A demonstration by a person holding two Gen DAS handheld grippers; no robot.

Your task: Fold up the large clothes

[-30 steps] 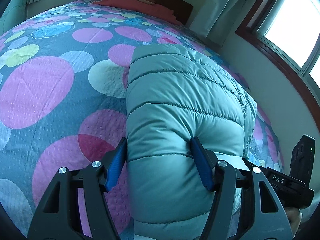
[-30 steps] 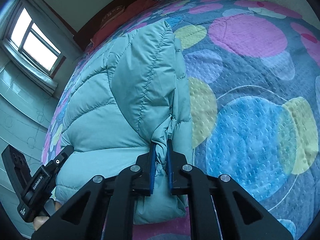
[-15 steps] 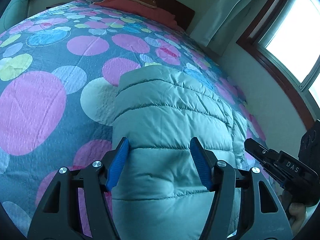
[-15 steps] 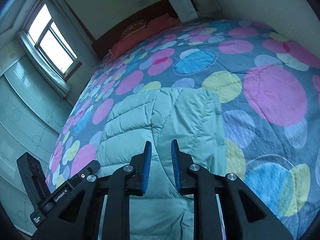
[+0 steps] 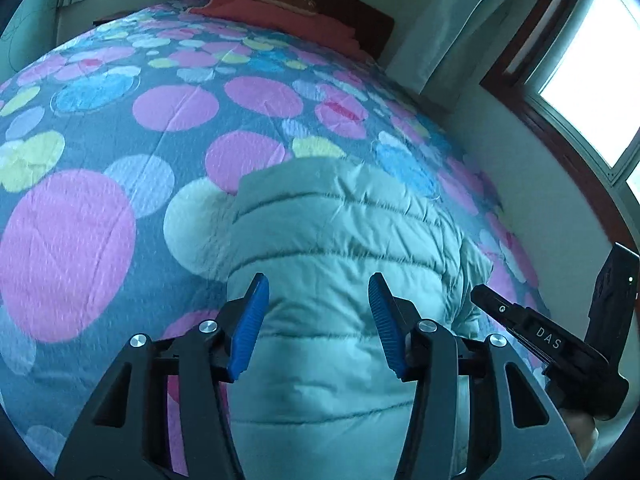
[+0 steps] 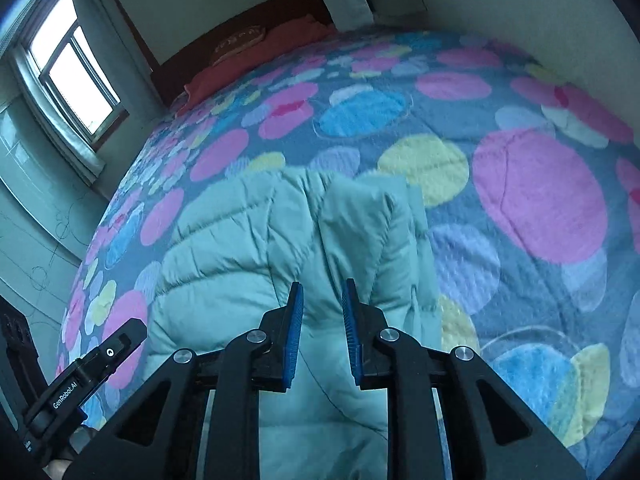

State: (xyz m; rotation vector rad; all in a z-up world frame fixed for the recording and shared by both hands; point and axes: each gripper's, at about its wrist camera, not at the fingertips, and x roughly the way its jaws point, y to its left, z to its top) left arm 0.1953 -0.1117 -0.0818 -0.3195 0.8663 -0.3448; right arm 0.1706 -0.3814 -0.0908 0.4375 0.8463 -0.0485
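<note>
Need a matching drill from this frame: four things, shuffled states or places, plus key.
Things:
1. jacket
2. left hand-held gripper
3. right hand-held gripper
4. pillow

States or places:
A. open narrowly, blue pads a small gap apart
B. red, at the headboard end of the bed
C. teal, quilted, folded on the dotted bedspread
D. open wide, above the jacket

Pairs: 1-C, 2-D, 3-A, 4-B
</note>
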